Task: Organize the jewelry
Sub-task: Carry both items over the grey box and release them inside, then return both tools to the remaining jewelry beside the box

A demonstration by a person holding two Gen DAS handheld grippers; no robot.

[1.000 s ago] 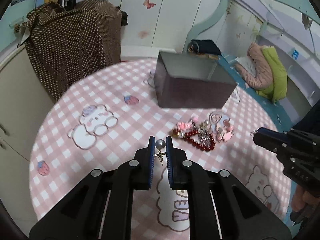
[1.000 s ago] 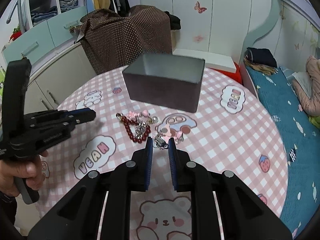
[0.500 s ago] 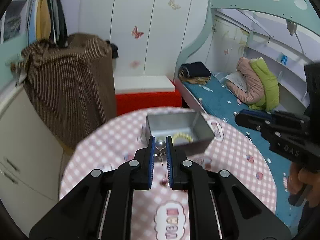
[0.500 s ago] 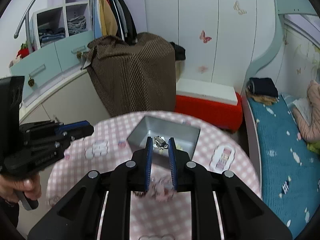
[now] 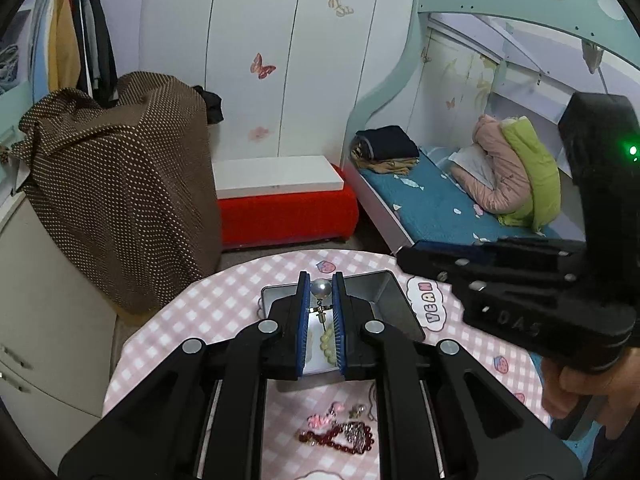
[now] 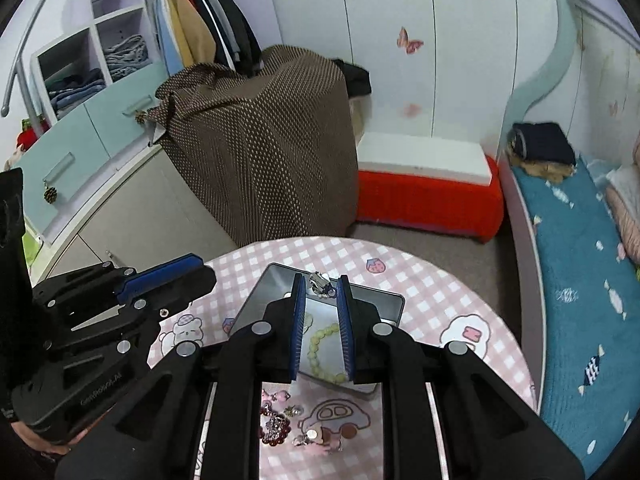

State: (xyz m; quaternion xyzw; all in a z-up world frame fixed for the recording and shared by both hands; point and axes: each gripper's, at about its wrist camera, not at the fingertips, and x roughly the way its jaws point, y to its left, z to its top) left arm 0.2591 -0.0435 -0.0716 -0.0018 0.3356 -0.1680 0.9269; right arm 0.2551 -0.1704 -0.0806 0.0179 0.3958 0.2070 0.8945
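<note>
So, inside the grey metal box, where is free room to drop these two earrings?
The grey metal box has bare floor at its far end, beyond the pale green bead bracelet. The near half is crowded by that bracelet. Both tools hang above the box.

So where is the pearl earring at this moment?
In the left wrist view, the pearl earring is pinched at the tips of the left gripper, held above the open metal box.

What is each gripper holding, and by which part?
Left gripper: pearl earring, held by the pearl. Right gripper: small silver earring; which part, cannot tell.
</note>
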